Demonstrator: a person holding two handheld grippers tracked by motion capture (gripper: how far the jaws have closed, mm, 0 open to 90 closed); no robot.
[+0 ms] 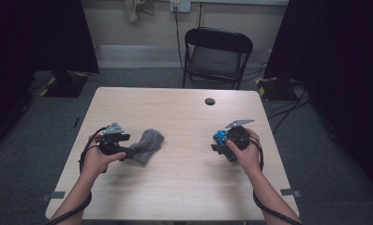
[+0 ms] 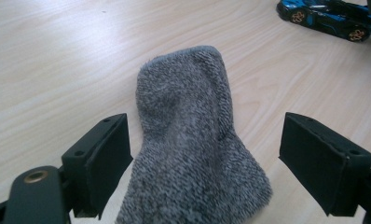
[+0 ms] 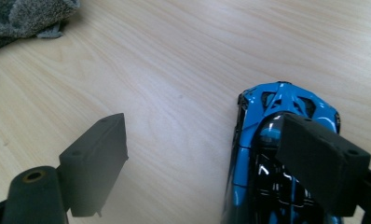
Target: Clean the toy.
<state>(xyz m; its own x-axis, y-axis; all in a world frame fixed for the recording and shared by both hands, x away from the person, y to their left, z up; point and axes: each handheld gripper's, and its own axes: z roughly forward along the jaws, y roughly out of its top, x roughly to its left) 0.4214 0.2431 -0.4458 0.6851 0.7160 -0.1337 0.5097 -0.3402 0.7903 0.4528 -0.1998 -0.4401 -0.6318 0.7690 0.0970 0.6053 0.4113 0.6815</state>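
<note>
Left gripper (image 2: pixel 204 154): jaws spread wide, straddling near end of grey sock (image 2: pixel 193 140). Left pad close beside the fabric edge, right pad clearly apart from it. No pinch on the sock, not gripping. Sock lying flat on wooden table (image 2: pixel 58 56), far end rounded and pointing away from the jaws. In high view, left gripper (image 1: pixel 126 151) held in left hand (image 1: pixel 96 159) at left side of table, sock (image 1: pixel 147 145) just right of it, cable looping back round the wrist.

Right gripper (image 3: pixel 202 154): jaws also apart, nothing clamped. Right pad hanging over the roof of blue toy car (image 3: pixel 272 154); contact between pad and car can't be told from this angle. Left pad over bare wood, well clear of the car. Car sitting mostly outside the gap, toward the right pad side, on its wheels on the table. In high view, right gripper (image 1: pixel 220 146) in right hand (image 1: pixel 245 150) at right side of table, car (image 1: pixel 219 137) just beside it, partly hidden.

Sock and car well apart, bare tabletop between them. Small dark round spot (image 1: pixel 210 101) on the table near its far edge. Black folding chair (image 1: pixel 216 56) beyond the table, on grey floor.
</note>
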